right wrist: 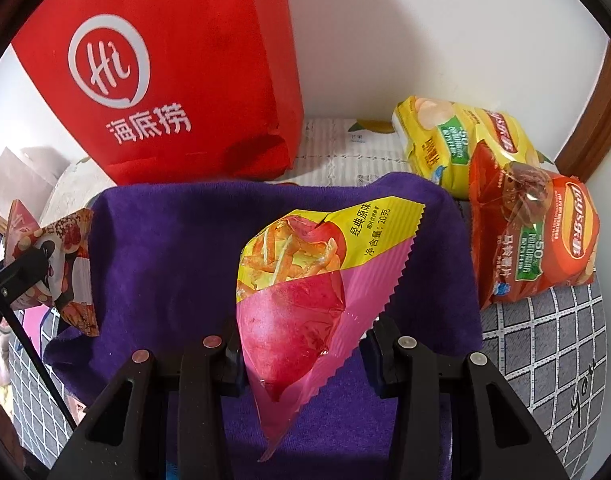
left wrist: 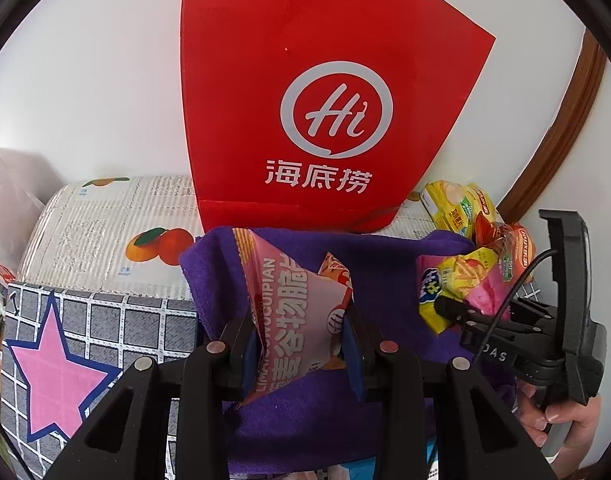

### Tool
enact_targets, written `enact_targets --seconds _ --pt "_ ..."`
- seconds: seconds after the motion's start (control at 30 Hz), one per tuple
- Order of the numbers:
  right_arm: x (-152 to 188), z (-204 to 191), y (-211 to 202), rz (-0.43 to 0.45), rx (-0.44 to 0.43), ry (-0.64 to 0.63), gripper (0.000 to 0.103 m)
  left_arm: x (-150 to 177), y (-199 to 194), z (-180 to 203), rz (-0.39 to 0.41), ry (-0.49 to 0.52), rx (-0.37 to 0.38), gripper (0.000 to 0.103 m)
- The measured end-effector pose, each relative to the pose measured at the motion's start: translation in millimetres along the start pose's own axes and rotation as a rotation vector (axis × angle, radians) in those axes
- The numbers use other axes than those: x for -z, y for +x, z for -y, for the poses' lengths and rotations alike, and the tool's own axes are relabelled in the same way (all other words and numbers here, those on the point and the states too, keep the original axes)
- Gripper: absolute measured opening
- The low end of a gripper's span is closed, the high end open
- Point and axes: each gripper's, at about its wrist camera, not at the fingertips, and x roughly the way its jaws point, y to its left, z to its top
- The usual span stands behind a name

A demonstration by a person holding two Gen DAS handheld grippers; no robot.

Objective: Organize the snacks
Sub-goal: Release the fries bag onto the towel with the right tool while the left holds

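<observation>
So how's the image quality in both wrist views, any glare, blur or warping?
Left wrist view: sharp and evenly lit, fisheye bending the red bag outward, dark vignette corners. Right wrist view: equally crisp, glare on the orange chip bag, soft shadows on the purple towel.

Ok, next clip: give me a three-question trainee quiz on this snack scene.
1. True or false: the left gripper is shut on the pink snack packet.
2. What does the right gripper hold? A) orange chip bag B) yellow-and-pink snack packet C) red paper bag
3. Fill in: both packets hang over a ____ towel.

Key: 1 true. 2 B, the yellow-and-pink snack packet. 3 purple; the purple towel lies before the red paper bag.
</observation>
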Motion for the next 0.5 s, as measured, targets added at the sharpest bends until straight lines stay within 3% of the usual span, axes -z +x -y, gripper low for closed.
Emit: enact_targets --seconds 0.5 --pt "5 -8 16 -0.049 0.025 -0.04 0.045 -1 2 0 -0.013 0.001 -0.001 0.034"
